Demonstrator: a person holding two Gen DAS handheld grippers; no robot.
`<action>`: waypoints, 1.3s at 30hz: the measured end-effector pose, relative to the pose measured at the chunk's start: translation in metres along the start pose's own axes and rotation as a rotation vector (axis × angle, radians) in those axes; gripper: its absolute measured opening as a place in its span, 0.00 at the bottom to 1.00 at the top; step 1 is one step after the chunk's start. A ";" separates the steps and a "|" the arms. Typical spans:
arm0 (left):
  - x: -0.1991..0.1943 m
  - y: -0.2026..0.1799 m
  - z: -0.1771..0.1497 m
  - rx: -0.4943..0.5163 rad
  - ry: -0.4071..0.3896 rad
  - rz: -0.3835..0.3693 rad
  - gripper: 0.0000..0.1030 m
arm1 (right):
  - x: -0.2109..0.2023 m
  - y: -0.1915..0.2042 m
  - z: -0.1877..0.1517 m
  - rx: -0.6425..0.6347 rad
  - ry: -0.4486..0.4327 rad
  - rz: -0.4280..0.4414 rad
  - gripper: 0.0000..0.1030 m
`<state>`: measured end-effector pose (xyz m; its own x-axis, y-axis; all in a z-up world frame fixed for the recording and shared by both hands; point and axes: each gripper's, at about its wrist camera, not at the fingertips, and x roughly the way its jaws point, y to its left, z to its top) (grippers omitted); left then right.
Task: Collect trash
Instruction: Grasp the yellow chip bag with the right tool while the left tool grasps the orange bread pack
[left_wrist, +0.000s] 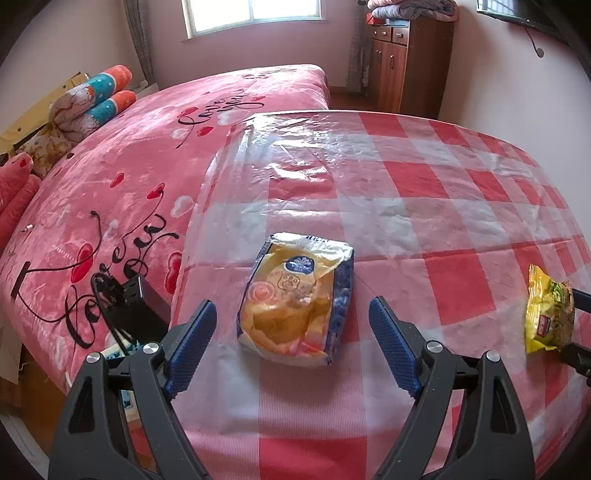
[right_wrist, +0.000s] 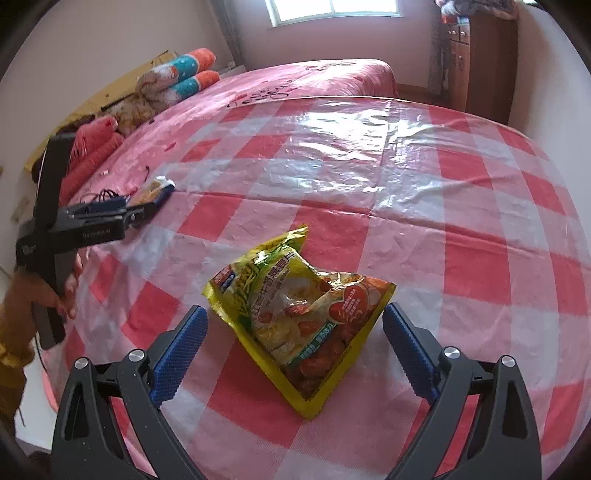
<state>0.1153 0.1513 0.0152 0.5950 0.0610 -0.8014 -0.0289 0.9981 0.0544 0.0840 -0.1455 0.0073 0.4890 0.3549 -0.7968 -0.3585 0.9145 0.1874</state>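
Observation:
An orange, white and blue snack bag (left_wrist: 295, 306) lies crumpled on the checked tablecloth (left_wrist: 424, 184), near the table's left edge. My left gripper (left_wrist: 291, 304) hangs over it, open, with a blue pad on either side and clear of the bag. A yellow snack bag (right_wrist: 303, 321) with red and green print lies further right on the tablecloth (right_wrist: 461, 229). My right gripper (right_wrist: 295, 308) is open astride it, pads not pressing. The left wrist view shows the yellow bag (left_wrist: 548, 314) at the far right. The right wrist view shows the left gripper (right_wrist: 122, 214) and the orange bag (right_wrist: 157, 190).
A bed with a pink blanket (left_wrist: 129, 166) runs along the table's left side. On it lie a black power block with a cable (left_wrist: 129, 295) and rolled pillows (left_wrist: 99, 96). A wooden cabinet (left_wrist: 406, 55) stands at the back right. A person's hand (right_wrist: 70, 288) grips the left handle.

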 end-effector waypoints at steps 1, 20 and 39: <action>0.002 0.000 0.001 -0.002 0.000 -0.003 0.83 | 0.002 0.001 0.000 -0.012 0.005 -0.004 0.92; 0.011 -0.003 0.005 -0.015 -0.034 -0.043 0.68 | -0.001 -0.008 0.021 -0.072 -0.044 -0.001 0.92; 0.001 -0.020 -0.005 -0.005 -0.052 -0.058 0.55 | 0.015 0.018 0.004 -0.253 0.004 -0.025 0.81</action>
<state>0.1122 0.1317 0.0098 0.6370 0.0022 -0.7708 0.0033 1.0000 0.0056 0.0885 -0.1225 0.0009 0.4972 0.3316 -0.8018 -0.5339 0.8453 0.0185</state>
